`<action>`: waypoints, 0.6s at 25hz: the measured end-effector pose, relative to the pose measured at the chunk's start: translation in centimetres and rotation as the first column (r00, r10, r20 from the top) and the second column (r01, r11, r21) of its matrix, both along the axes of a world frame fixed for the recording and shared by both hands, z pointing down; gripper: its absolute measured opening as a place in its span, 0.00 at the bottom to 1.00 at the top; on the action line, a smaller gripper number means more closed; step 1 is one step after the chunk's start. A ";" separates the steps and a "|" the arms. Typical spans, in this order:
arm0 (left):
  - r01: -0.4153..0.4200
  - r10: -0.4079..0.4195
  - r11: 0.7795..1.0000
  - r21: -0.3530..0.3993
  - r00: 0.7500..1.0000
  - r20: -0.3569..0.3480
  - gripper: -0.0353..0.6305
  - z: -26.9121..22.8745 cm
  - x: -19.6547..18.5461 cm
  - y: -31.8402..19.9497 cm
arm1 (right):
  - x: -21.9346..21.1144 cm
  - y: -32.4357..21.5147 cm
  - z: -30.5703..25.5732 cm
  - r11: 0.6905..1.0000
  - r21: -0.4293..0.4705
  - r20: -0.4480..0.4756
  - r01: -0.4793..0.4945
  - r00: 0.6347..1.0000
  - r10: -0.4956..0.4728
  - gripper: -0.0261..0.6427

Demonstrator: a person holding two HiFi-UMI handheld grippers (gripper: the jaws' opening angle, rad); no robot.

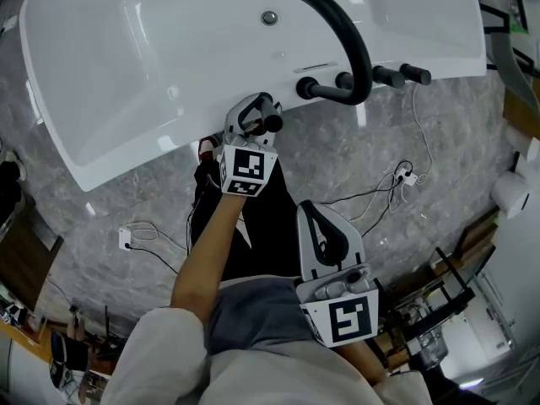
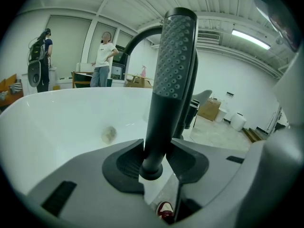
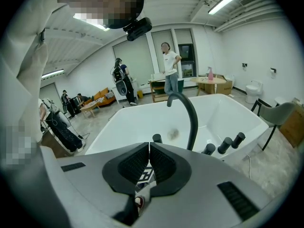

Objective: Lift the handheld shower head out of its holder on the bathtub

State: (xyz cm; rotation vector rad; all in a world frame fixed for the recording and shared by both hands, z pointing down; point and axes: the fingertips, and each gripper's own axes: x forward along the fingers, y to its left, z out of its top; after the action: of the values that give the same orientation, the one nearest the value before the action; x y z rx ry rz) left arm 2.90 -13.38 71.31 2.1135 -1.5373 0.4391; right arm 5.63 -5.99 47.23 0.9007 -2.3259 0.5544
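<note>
The handheld shower head (image 2: 173, 56) is a black wand that stands upright at the near rim of the white bathtub (image 1: 126, 74). Its lower end widens into a black collar over the white rim. My left gripper (image 2: 154, 160) has a pad against each side of the wand's shaft, just above that collar. In the head view the left gripper (image 1: 260, 118) sits at the tub's edge around the dark shower head (image 1: 272, 123). My right gripper (image 1: 310, 211) hangs back near the person's body, its pads (image 3: 140, 163) closed together with nothing between them.
A black arched faucet (image 1: 346, 40) and several black knobs (image 1: 388, 76) line the tub rim right of the left gripper. Cables and a plug (image 1: 396, 180) lie on the grey marble floor. Two people (image 2: 102, 61) stand far behind the tub.
</note>
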 end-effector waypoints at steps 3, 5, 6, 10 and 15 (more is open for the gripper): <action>0.022 -0.022 1.000 -0.016 1.000 -0.011 0.27 0.0 -0.3 -0.1 | -0.1 0.2 -0.2 1.000 -0.002 0.003 0.001 1.000 -0.001 0.07; 0.031 -0.032 0.999 -0.023 0.999 -0.019 0.26 -0.2 -0.6 -0.3 | 0.1 0.2 -0.3 1.000 0.001 0.004 -0.005 1.000 0.005 0.07; 0.032 -0.033 0.999 -0.023 0.999 -0.021 0.26 -0.4 -0.8 -0.5 | 0.1 0.2 -0.4 1.000 -0.001 0.002 -0.005 1.000 0.005 0.07; 0.039 -0.040 0.999 -0.033 0.999 -0.020 0.26 -1.2 -1.1 -1.0 | 0.4 0.1 -0.8 1.000 0.008 0.005 -0.022 1.000 0.022 0.07; 0.059 -0.060 0.997 -0.040 0.998 -0.030 0.26 -1.4 -1.4 -1.0 | 0.6 0.3 -1.1 0.999 0.021 0.017 -0.038 0.999 0.038 0.07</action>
State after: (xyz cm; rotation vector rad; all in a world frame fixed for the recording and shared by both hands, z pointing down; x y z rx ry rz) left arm 1.49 -14.37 69.87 2.0306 -1.5569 0.4097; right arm 6.24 -5.71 46.17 0.9556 -2.3383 0.5558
